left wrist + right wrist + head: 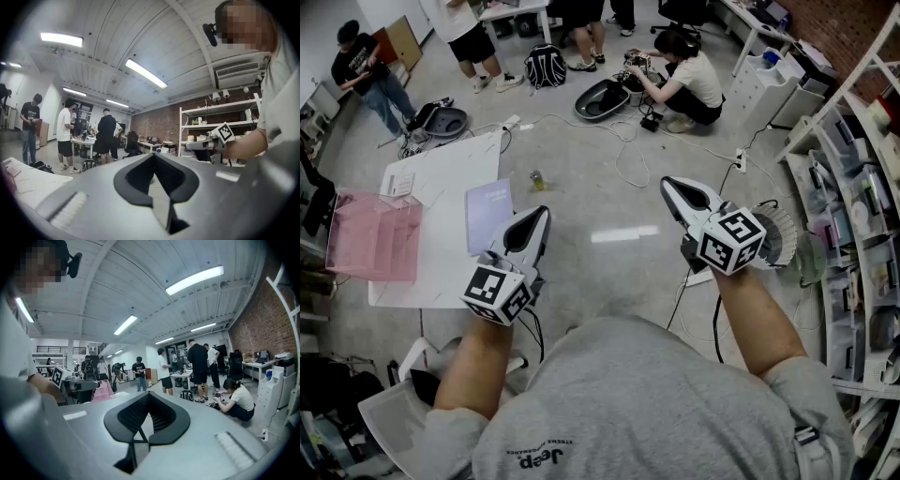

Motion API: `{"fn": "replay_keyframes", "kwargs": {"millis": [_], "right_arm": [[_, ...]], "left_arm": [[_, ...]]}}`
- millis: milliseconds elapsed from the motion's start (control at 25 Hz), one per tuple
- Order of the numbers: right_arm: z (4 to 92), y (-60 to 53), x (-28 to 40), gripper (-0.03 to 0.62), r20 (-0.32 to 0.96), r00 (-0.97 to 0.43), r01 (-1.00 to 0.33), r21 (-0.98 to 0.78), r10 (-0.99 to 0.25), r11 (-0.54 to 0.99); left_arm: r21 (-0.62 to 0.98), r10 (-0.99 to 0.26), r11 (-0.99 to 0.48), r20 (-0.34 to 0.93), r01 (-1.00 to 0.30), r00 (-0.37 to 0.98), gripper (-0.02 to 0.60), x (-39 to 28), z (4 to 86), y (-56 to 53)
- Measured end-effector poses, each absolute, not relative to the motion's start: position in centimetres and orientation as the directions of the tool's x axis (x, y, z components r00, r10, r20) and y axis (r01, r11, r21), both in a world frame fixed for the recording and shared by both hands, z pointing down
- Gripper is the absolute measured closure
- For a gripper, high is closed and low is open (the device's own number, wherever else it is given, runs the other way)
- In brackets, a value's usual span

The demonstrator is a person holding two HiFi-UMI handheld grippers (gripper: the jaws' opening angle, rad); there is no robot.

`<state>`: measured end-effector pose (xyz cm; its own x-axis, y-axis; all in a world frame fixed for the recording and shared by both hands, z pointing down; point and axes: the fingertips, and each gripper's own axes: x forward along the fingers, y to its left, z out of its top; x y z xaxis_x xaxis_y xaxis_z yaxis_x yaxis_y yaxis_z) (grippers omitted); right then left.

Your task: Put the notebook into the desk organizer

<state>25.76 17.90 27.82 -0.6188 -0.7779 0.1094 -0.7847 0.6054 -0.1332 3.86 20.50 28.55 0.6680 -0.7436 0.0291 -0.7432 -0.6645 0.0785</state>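
A lavender notebook lies flat on the white table at the left of the head view. To its left, at the table's left edge, stands the pink see-through desk organizer, which also shows in the right gripper view. My left gripper hovers just right of the notebook, off the table's right edge; its jaws are shut and hold nothing. Out over the floor to the right, my right gripper is shut as well, with nothing in it. Both point up and away toward the room.
A small white card lies at the table's far corner. On the floor are cables, a small bottle and a crouching person. Others stand farther back. Shelving lines the right side, and a chair sits at lower left.
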Motion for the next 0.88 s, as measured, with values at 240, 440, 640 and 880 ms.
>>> {"fn": "replay_keyframes", "kwargs": {"millis": [240, 440, 640, 880], "right_arm": [[27.4, 17.8, 26.2, 0.594, 0.105, -0.617, -0.786, -0.13, -0.78, 0.604], [27.2, 17.9, 26.6, 0.594, 0.1, -0.614, -0.789, -0.126, -0.783, 0.602], [27.1, 17.8, 27.0, 0.592, 0.091, -0.61, -0.79, -0.14, -0.787, 0.596], [26.2, 18.0, 27.1, 0.304, 0.03, -0.663, -0.743, -0.145, -0.748, 0.653]], "left_arm": [[0.076, -0.739, -0.67, 0.029, -0.738, 0.673, 0.523, 4.3, 28.2, 20.4], [0.068, -0.734, -0.676, 0.027, -0.734, 0.678, 0.523, 4.7, 28.1, 20.5], [0.063, -0.732, -0.679, 0.023, -0.731, 0.681, 0.523, 5.1, 28.0, 20.4], [0.058, -0.729, -0.682, 0.019, -0.729, 0.684, 0.523, 6.3, 27.6, 20.2]]}}
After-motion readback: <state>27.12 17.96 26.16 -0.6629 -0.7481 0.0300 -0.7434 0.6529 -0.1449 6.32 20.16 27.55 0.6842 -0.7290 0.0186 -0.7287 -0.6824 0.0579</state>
